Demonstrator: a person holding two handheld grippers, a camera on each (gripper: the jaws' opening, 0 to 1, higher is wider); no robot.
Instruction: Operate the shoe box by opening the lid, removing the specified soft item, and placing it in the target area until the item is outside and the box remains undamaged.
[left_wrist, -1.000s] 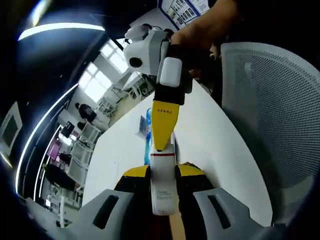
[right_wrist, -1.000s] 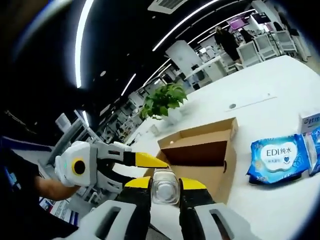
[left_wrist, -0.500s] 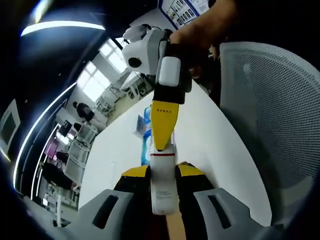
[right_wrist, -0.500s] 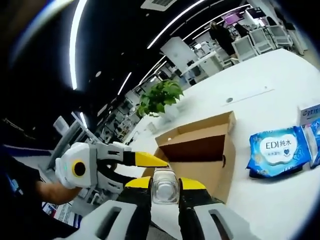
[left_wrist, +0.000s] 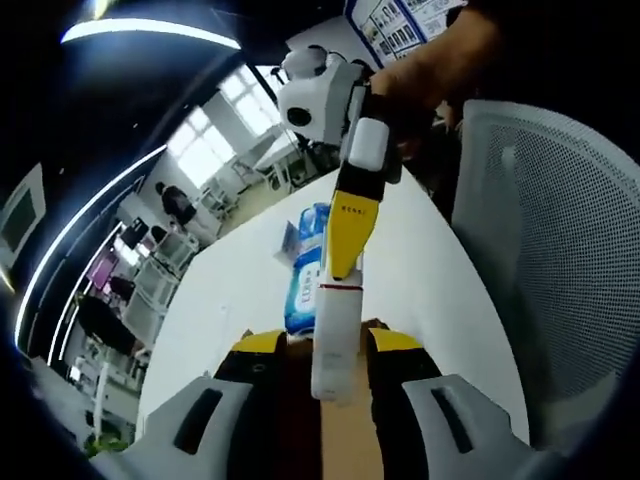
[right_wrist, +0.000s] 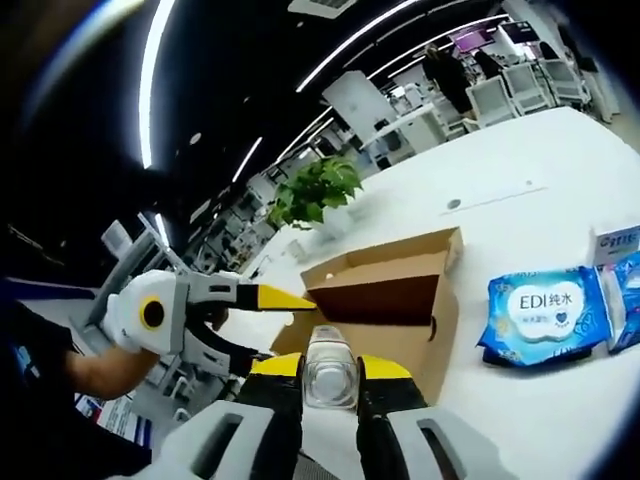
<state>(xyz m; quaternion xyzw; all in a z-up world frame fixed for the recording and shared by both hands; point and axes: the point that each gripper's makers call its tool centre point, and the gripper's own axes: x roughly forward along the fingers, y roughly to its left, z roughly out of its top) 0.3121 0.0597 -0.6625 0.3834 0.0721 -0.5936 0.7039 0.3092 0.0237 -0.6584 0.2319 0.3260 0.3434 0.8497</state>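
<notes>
Gripping white tube (left_wrist: 335, 335), both grippers (right_wrist: 330, 372) above box (right_wrist: 395, 300).

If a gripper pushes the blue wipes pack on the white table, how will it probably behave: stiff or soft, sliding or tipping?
The blue wipes pack looks like a flat soft pouch with glossy film, so it would probably dent and flex, not stay stiff. It lies low on the smooth white table, so it likely slides, not tips. The film may be slippery to pinch.

Looking like an open-plan office: long ceiling light strips (right_wrist: 340, 45) running overhead, rows of workstations with chairs (right_wrist: 515, 75) stretching into the distance, a white desk (right_wrist: 520, 170) carrying a potted plant (right_wrist: 315, 195), a white mesh office chair (left_wrist: 555, 230), big windows (left_wrist: 205, 150) glowing behind.
</notes>
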